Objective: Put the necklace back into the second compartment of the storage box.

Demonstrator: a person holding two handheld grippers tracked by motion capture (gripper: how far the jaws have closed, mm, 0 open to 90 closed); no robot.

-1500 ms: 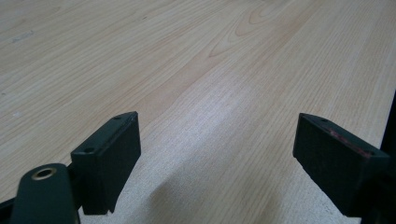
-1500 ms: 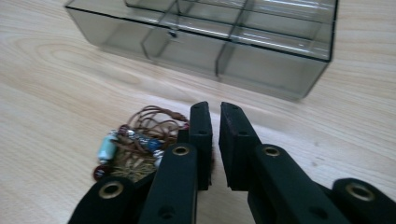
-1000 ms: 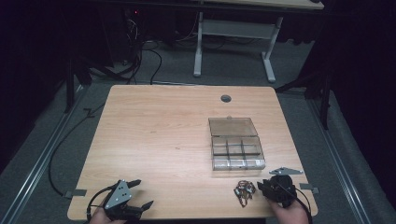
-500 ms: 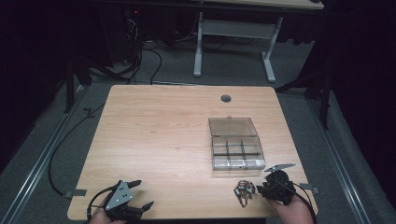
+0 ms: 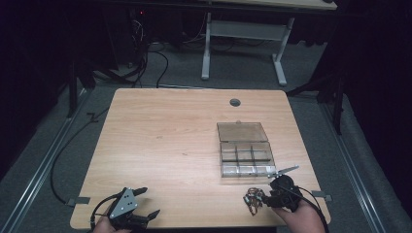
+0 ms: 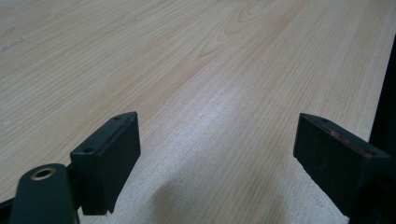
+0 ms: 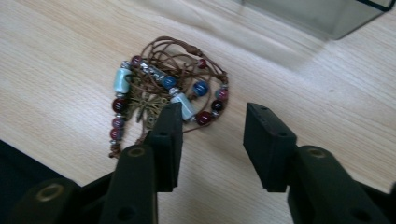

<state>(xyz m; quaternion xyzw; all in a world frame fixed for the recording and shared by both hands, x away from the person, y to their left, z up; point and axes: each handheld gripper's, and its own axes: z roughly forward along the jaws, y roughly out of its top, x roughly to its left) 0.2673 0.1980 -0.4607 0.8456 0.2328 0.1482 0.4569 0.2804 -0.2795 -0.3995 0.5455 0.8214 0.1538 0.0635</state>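
Right tool (image 7: 210,144), jaws parted and just opened wider, with nothing between them. The beaded cord bracelet (image 7: 163,93) lies bunched on the tabletop (image 7: 56,60) just ahead of the jaws, its near edge beside the left jaw's tip. The clear compartment box (image 5: 245,150) stands farther ahead. Left tool (image 6: 219,158), jaws wide apart over bare wood, rests well apart from the bracelet.

Bracelet (image 7: 163,93): brown cord, pale-blue, dark-blue, maroon beads, possibly brass charm; table (image 5: 165,141) light woodgrain.
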